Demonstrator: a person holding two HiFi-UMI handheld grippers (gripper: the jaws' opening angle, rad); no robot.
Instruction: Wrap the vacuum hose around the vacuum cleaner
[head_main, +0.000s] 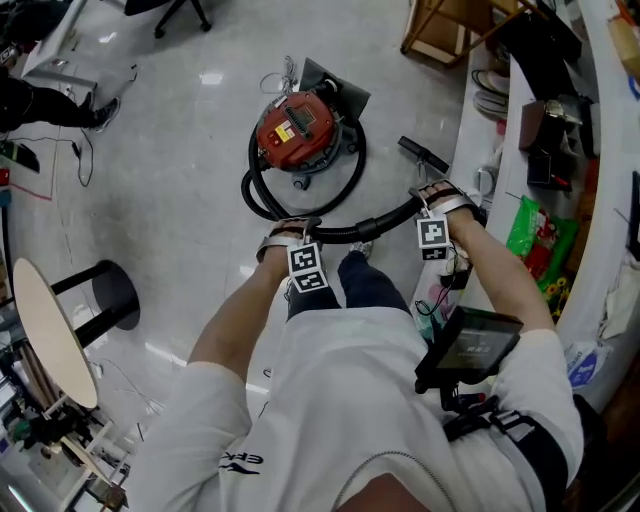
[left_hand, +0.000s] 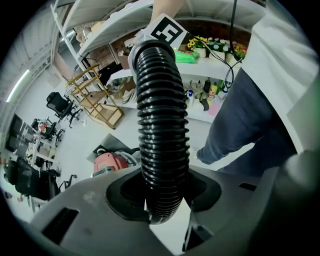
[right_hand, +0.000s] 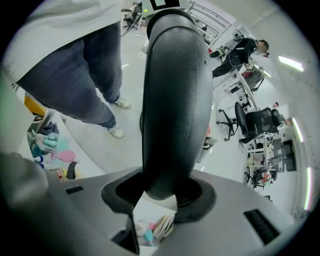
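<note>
1. Head view: I see the red vacuum cleaner (head_main: 298, 128) on the floor ahead. Its black hose (head_main: 350, 233) curves round its near side to my left gripper (head_main: 292, 232) and right gripper (head_main: 432, 200).
2. Left gripper view: the jaws clamp the ribbed hose.
3. Right gripper view: the jaws clamp the hose's smooth end.

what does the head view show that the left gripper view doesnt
Only the head view: the hose looping round the red vacuum cleaner, its nozzle, and a round tabletop. Only the left gripper view: the hose's ribs clamped between the left tool's jaws, and a ceiling light. Both: the hose, the vacuum cleaner and the right tool's marker cube.
</note>
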